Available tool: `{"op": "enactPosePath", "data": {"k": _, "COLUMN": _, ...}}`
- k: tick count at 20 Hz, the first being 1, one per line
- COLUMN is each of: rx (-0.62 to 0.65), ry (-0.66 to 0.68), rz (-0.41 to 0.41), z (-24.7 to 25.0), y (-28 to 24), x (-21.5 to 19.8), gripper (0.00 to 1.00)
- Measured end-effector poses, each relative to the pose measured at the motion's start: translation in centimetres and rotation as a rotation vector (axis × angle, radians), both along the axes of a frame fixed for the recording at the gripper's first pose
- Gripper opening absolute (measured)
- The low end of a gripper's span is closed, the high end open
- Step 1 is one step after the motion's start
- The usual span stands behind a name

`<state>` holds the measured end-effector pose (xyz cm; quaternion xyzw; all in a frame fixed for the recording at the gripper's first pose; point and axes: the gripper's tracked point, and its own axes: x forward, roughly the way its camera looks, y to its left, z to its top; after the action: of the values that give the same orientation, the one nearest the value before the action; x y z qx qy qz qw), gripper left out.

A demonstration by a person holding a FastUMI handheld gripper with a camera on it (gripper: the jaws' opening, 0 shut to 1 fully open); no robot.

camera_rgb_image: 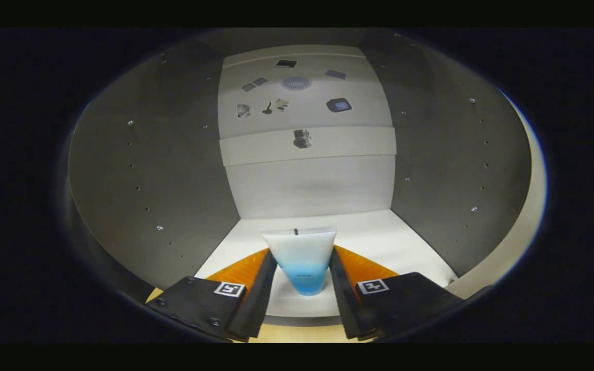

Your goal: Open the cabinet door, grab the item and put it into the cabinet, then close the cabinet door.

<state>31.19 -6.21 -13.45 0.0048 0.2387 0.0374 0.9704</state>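
We count one soft plastic tube (302, 260), white fading to blue at its lower end, standing between the two fingers (261, 288) of the one gripper (303, 257). We see one grey-walled cabinet (147, 170) with one white floor panel (379, 237), and each finger carries one small square black-and-white marker (229, 289), two in all. On the pale back panel (307, 185) we make out about nine small dark items (339, 105), too small to identify.

Small dark stickers (339, 105) and a round vent (296, 83) overhead.
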Motion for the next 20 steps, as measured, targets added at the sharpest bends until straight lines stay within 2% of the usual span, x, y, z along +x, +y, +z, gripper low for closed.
{"op": "enactPosePath", "data": {"k": 1, "rx": -0.002, "ry": -0.004, "rz": -0.001, "z": 0.1, "y": 0.0, "x": -0.1, "gripper": 0.76}}
{"op": "enactPosePath", "data": {"k": 4, "rx": -0.006, "ry": -0.009, "rz": -0.002, "z": 0.8, "y": -0.1, "x": -1.0, "gripper": 0.96}}
{"op": "enactPosePath", "data": {"k": 5, "rx": 0.003, "ry": -0.026, "rz": -0.002, "z": 1.5, "y": -0.1, "x": -1.5, "gripper": 0.98}}
{"op": "enactPosePath", "data": {"k": 8, "rx": -0.006, "ry": -0.077, "rz": 0.005, "z": 3.6, "y": -0.3, "x": -4.0, "gripper": 0.97}}
{"op": "enactPosePath", "data": {"k": 11, "rx": -0.012, "ry": -0.106, "rz": 0.050, "z": 5.9, "y": 0.6, "x": -8.1, "gripper": 0.97}}
{"op": "enactPosePath", "data": {"k": 15, "rx": -0.029, "ry": -0.160, "rz": 0.132, "z": 8.1, "y": 2.0, "x": -15.7, "gripper": 0.97}}
{"op": "enactPosePath", "data": {"k": 20, "rx": 0.067, "ry": -0.131, "rz": 0.227, "z": 9.0, "y": 2.7, "x": -26.0, "gripper": 0.97}}
